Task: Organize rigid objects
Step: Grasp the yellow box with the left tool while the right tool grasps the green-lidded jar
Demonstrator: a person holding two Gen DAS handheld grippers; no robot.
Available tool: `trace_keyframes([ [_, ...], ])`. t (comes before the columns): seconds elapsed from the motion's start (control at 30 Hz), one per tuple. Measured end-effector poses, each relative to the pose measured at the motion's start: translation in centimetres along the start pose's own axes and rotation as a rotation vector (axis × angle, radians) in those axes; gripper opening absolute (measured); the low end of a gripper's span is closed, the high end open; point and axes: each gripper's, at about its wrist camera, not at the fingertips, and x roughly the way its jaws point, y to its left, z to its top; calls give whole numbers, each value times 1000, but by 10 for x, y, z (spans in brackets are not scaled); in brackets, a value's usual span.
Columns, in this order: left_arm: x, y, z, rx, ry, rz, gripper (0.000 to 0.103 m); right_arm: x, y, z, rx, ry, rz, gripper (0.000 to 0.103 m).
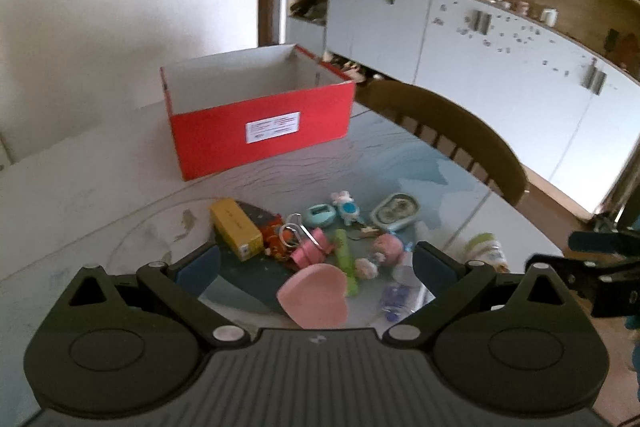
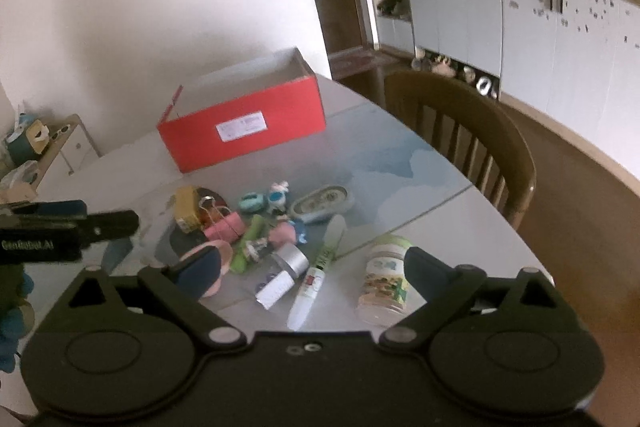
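Left hand-held gripper and right hand-held gripper both wide open, nothing held. Small rigid objects heaped on the tabletop just ahead of both: pink heart nearest the left fingers, jar beside the right one, red box further ahead. Probably light and stiff; jar perhaps slippery, best taken across its sides.

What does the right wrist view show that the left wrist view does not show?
Only the right wrist view shows the white tube, the silver tape roll and a side cabinet; the green-labelled jar is clear here. Only the left wrist view shows the yellow box lengthwise and the key ring. Both show the red box, pink heart, chair and open jaws.
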Motion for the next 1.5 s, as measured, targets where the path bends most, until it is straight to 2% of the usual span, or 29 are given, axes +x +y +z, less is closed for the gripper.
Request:
trace_keyframes([
  [0.17, 29, 14, 9, -52, 38, 40, 103, 23, -10, 3, -18, 47, -5, 95],
  [0.43, 101, 42, 30, -104, 85, 187, 102, 61, -28, 5, -53, 122, -36, 85],
  [0.6, 137, 54, 31, -129, 126, 257, 102, 82, -34, 4, -75, 181, -33, 80],
  [0.8, 166, 61, 25, -149, 175, 295, 100, 97, -41, 3, -81, 239, -38, 72],
  [0.93, 178, 68, 22, -184, 208, 308, 91, 103, -41, 2, -96, 262, -42, 69],
  [1.03, 186, 72, 22, -196, 219, 320, 79, 107, -41, 2, -107, 272, -55, 66],
  [1.13, 190, 74, 23, -216, 221, 291, 72, 111, -42, 2, -105, 283, -72, 59],
  [1.2, 191, 71, 24, -203, 212, 284, 64, 113, -43, 2, -100, 293, -79, 56],
  [1.27, 190, 69, 25, -206, 211, 257, 47, 115, -45, 1, -94, 305, -88, 50],
  [1.37, 188, 68, 25, -226, 213, 239, 37, 114, -47, 0, -73, 313, -80, 46],
  [1.5, 186, 75, 25, -259, 211, 228, 30, 112, -46, -1, -75, 312, -83, 46],
])
